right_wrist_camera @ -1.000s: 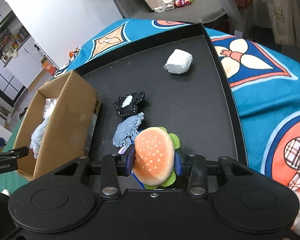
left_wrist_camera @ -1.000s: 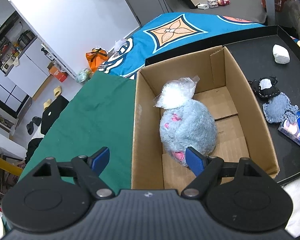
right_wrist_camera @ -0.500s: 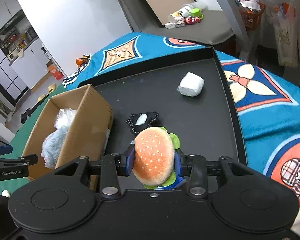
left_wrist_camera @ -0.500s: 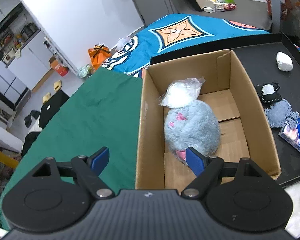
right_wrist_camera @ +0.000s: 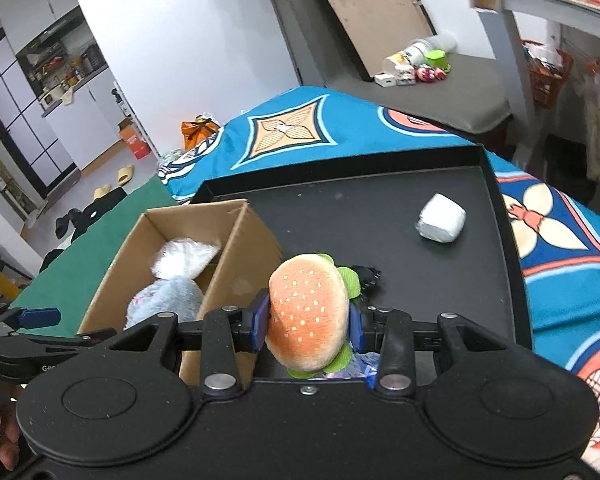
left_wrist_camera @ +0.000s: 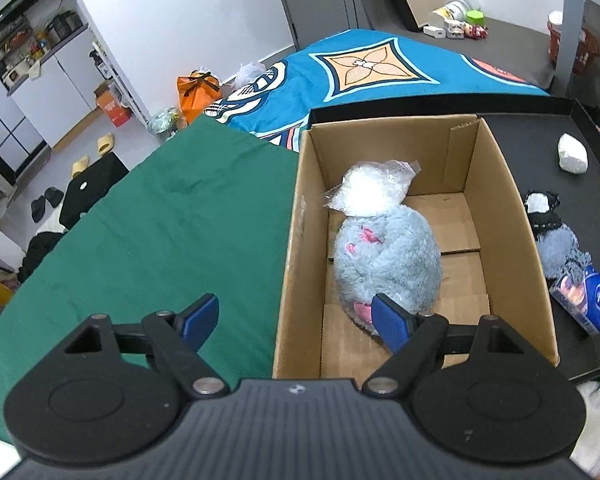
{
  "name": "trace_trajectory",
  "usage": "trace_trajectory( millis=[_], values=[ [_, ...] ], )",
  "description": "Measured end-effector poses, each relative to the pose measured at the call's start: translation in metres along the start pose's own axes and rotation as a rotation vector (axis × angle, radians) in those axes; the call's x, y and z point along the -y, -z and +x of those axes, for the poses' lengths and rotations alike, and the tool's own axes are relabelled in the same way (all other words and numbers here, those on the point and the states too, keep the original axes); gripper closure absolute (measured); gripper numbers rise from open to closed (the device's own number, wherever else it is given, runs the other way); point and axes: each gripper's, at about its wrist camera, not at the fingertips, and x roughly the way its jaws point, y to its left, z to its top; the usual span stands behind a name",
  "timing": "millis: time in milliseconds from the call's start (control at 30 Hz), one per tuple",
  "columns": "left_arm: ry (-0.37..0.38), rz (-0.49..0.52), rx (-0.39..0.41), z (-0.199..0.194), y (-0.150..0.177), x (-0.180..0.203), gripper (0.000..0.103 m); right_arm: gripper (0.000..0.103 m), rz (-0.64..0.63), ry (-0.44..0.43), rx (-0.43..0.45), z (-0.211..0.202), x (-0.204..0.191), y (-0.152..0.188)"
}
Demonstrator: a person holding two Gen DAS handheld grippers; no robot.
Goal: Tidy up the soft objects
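Note:
My right gripper [right_wrist_camera: 308, 322] is shut on a plush hamburger [right_wrist_camera: 306, 312] and holds it above the black tray [right_wrist_camera: 512, 264], just right of the cardboard box [right_wrist_camera: 244, 256]. The box [left_wrist_camera: 292, 256] holds a grey plush toy [left_wrist_camera: 384, 260] and a clear bag of white stuffing [left_wrist_camera: 368, 194]. My left gripper [left_wrist_camera: 296, 320] is open and empty, hovering over the box's near left corner. On the tray lie a white soft lump [right_wrist_camera: 440, 222], a black-and-white piece [left_wrist_camera: 540, 208] and a blue-grey cloth [left_wrist_camera: 562, 250].
A blue packet [left_wrist_camera: 584, 294] lies on the tray by the box. A green cloth [left_wrist_camera: 160, 248] covers the surface left of the box, a blue patterned blanket [right_wrist_camera: 560, 264] lies around the tray. White fluffy material [left_wrist_camera: 596, 424] sits at the near right.
My right gripper has risen and moved left toward the box with the hamburger. My left gripper has pulled back slightly; the box contents have not moved.

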Motion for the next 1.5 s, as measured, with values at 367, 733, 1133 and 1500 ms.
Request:
trace_trajectory(
  millis=[367,733,1133,1500],
  values=[
    [0.045,-0.05,-0.009,0.004,0.0,-0.01,0.021,0.065,-0.084,-0.007,0.012,0.006,-0.029,-0.009],
    [0.081,-0.097,-0.019,0.009,0.001,-0.019,0.022,0.065,-0.178,-0.004,0.042,0.014,-0.056,-0.023],
    [0.111,-0.143,-0.076,0.021,0.002,-0.028,0.055,0.064,-0.271,-0.022,0.058,0.022,-0.087,-0.038],
    [0.132,-0.164,-0.101,0.027,0.005,-0.032,0.091,0.06,-0.313,-0.03,0.082,0.028,-0.106,-0.055]
  ],
)
